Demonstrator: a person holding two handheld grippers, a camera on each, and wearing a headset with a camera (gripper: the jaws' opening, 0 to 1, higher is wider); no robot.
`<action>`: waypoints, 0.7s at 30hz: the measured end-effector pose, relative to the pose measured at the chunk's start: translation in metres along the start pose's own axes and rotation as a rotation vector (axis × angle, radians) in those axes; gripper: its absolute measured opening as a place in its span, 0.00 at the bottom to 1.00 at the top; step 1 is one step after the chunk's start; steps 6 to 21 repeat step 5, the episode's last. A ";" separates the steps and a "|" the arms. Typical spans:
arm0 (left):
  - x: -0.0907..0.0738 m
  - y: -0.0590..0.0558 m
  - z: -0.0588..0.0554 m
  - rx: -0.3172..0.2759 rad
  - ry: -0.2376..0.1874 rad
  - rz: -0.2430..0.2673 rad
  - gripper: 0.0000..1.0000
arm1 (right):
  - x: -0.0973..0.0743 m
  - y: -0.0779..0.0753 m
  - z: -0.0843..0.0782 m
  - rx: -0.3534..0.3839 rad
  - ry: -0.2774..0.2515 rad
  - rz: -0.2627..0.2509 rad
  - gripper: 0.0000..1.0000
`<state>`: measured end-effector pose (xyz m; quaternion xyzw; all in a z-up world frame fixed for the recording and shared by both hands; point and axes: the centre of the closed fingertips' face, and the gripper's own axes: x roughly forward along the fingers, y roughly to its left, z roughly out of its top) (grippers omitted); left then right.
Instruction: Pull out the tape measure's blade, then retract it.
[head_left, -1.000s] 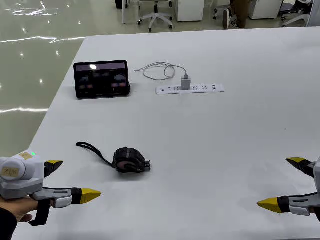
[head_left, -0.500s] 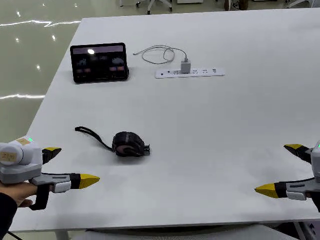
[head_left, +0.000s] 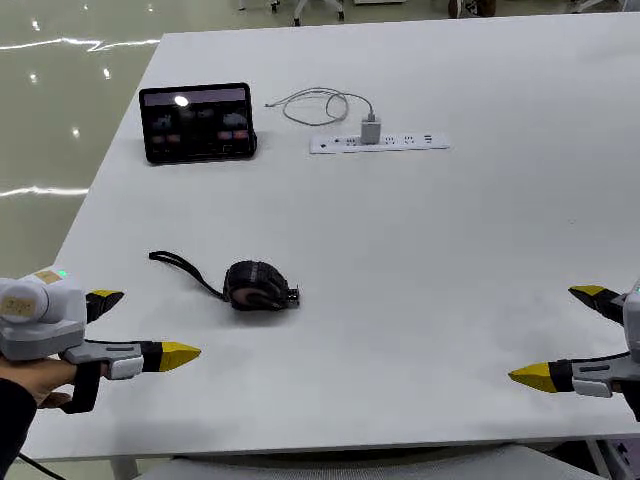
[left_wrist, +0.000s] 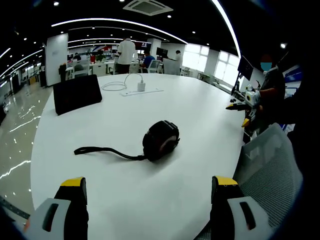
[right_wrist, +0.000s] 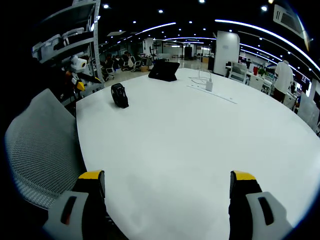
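Note:
A black tape measure (head_left: 260, 285) with a black wrist strap (head_left: 182, 269) lies on the white table (head_left: 420, 250), blade fully inside. In the left gripper view the tape measure (left_wrist: 160, 139) sits ahead of the jaws, strap trailing left. My left gripper (head_left: 140, 325) hovers open at the table's near left, short of the tape measure. My right gripper (head_left: 572, 335) is open at the near right edge, far from it. The right gripper view shows the tape measure (right_wrist: 119, 95) small at the far left and the left gripper (right_wrist: 79, 75) beyond it.
A dark tablet (head_left: 196, 122) stands propped at the back left. A white power strip (head_left: 378, 143) with a plugged charger and coiled cable (head_left: 315, 107) lies behind the middle. A grey mesh chair back (head_left: 330, 468) is at the near edge. People stand in the background (left_wrist: 125, 52).
The head camera has tilted slightly, shifting the scene up a little. Both grippers stay open in nearly the same places; the tape measure has not moved.

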<state>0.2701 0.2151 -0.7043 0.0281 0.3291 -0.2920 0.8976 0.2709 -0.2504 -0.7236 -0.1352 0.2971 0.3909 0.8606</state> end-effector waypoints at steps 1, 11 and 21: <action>0.000 0.000 0.000 0.000 -0.002 0.000 1.00 | 0.000 0.000 0.000 0.000 -0.001 -0.001 1.00; -0.001 0.000 0.001 0.003 -0.003 -0.003 1.00 | 0.000 0.000 0.000 0.003 -0.002 -0.002 1.00; -0.001 0.000 0.001 0.003 -0.003 -0.003 1.00 | 0.000 0.000 0.000 0.003 -0.002 -0.002 1.00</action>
